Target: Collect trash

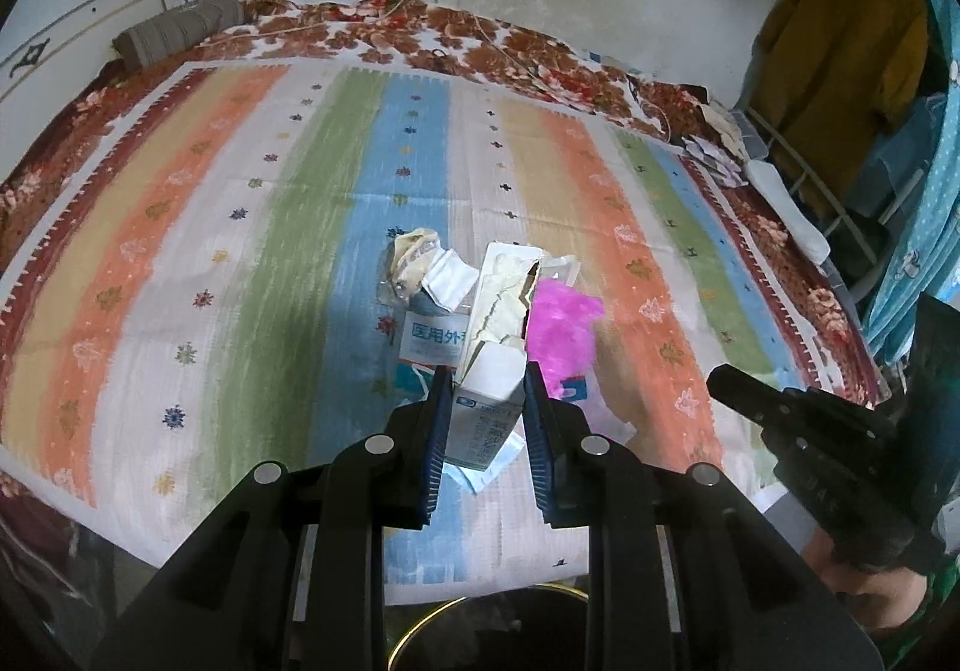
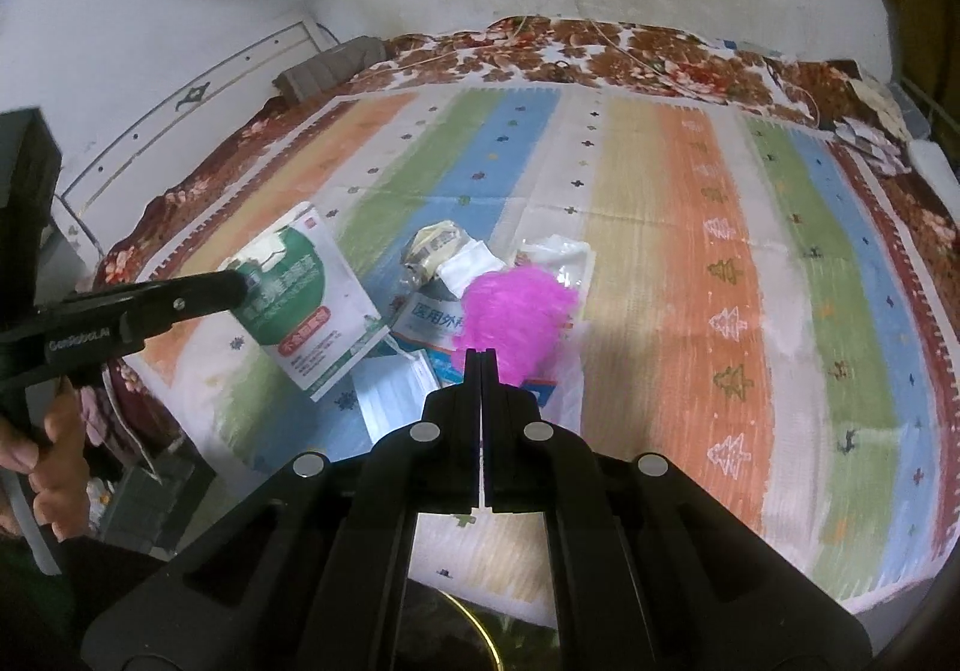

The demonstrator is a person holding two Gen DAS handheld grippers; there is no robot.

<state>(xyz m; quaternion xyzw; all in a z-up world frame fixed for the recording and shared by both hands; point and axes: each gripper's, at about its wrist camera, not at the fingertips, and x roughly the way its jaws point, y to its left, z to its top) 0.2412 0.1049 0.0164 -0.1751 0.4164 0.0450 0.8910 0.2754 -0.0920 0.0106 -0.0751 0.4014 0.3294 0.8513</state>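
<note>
A torn white cardboard carton with green and red printing is clamped between the blue-padded fingers of the left gripper, held above the near edge of a bed spread with a rainbow-striped woven blanket. In the left wrist view the carton's long axis runs straight ahead along the fingers, its ripped, opened end pointing away toward the far wall and its narrow printed side facing the camera. The right wrist view shows the same carton from its broad face, tilted, with the left gripper reaching in from the left and gripping its upper edge.

The right gripper has its jaws pressed together with nothing between them, its tips in front of a bright pink fluffy wad. The wad lies on the blanket amid a small heap of litter: a white-and-blue printed plastic packet, a crumpled cream wrapper, a clear plastic bag and a pale blue face mask.

A round bin with a gold rim sits below the bed's edge, under the left gripper. A mustard-yellow garment hangs at the far right.
</note>
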